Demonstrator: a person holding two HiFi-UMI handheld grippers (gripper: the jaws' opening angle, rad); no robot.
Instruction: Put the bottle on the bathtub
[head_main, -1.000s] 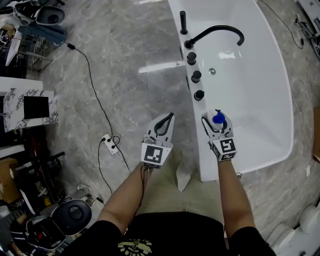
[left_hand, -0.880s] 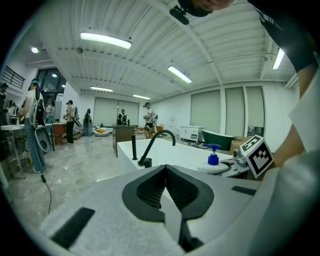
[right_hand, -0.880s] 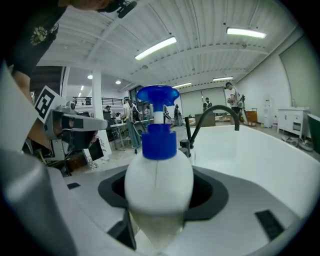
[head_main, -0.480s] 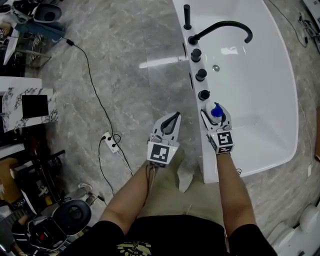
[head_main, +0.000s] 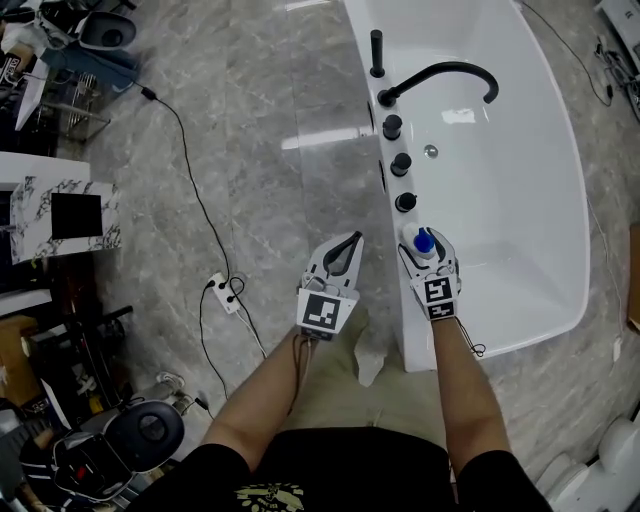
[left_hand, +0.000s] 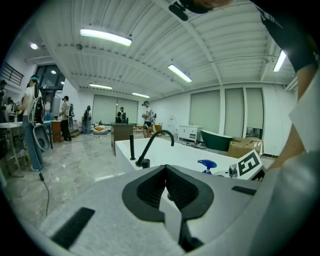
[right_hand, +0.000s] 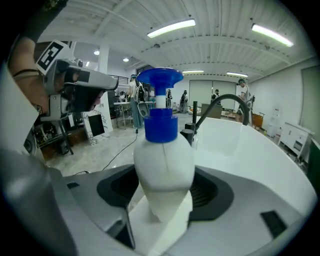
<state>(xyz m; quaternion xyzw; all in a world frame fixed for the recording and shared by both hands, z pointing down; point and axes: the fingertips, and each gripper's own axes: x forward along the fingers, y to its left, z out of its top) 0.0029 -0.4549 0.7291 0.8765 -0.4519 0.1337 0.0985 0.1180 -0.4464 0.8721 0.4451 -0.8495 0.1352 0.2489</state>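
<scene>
My right claw clamps the white bottle round its belly, blue cap upward. My jaws hide its base, so I cannot tell whether it touches the bathtub rim below. My left claw is pinched closed and empty, beside the tub over the floor.
</scene>
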